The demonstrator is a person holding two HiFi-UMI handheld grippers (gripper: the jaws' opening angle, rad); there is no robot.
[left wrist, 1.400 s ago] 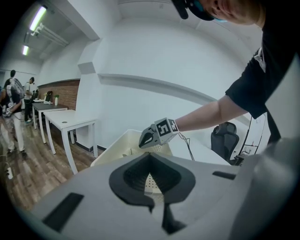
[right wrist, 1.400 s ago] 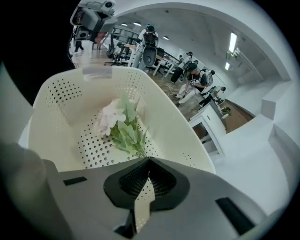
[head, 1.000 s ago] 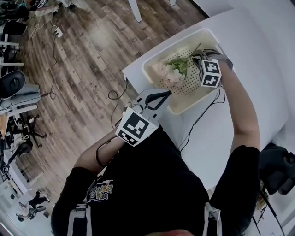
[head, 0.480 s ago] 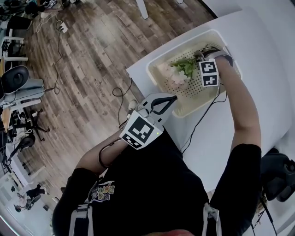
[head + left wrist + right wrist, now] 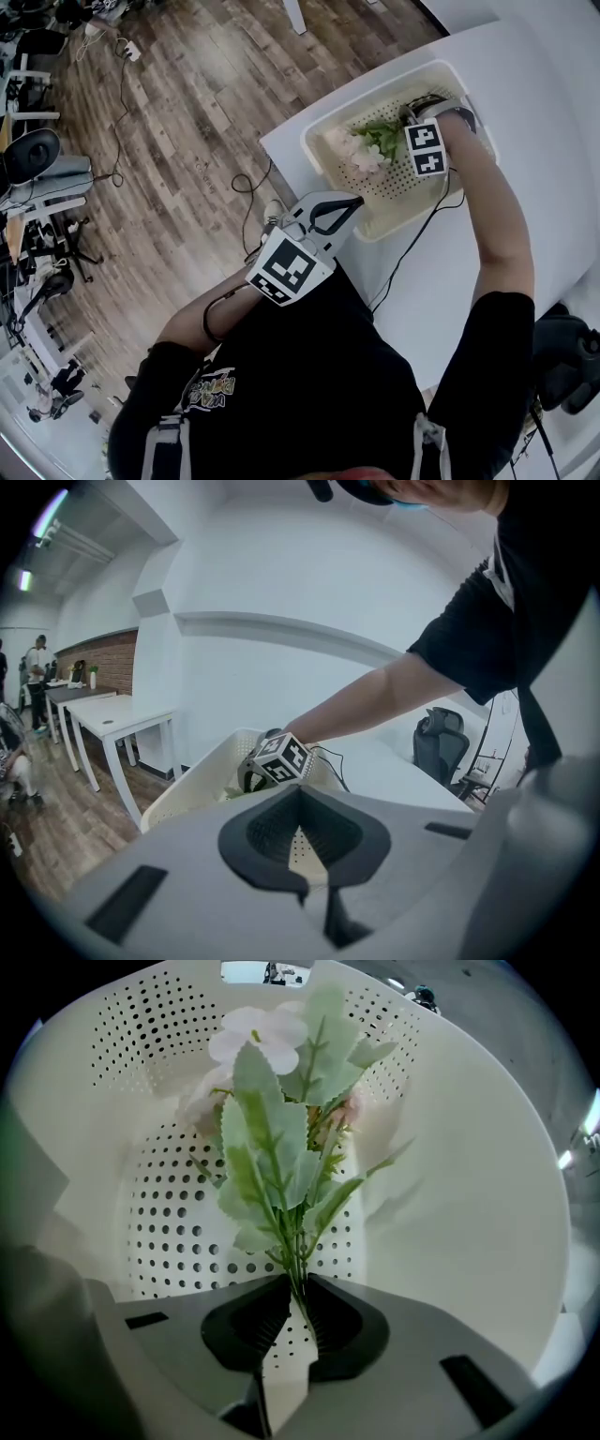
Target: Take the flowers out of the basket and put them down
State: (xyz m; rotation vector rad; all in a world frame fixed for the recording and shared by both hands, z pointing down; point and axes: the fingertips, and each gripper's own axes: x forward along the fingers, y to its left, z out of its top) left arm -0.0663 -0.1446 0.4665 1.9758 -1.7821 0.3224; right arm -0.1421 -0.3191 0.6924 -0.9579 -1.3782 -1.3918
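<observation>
The right gripper [image 5: 295, 1283], inside the basket [image 5: 469, 1241] on the worktop [image 5: 525, 84], is clamped on the flowers [image 5: 272, 1147] at their stems. The left gripper [image 5: 300, 794] hangs near the basket, jaws together, empty.

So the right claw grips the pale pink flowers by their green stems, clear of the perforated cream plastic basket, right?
No: the right claw grips the pale pink flowers by their green stems inside the perforated cream plastic basket; the right gripper view shows its walls all round.
</observation>
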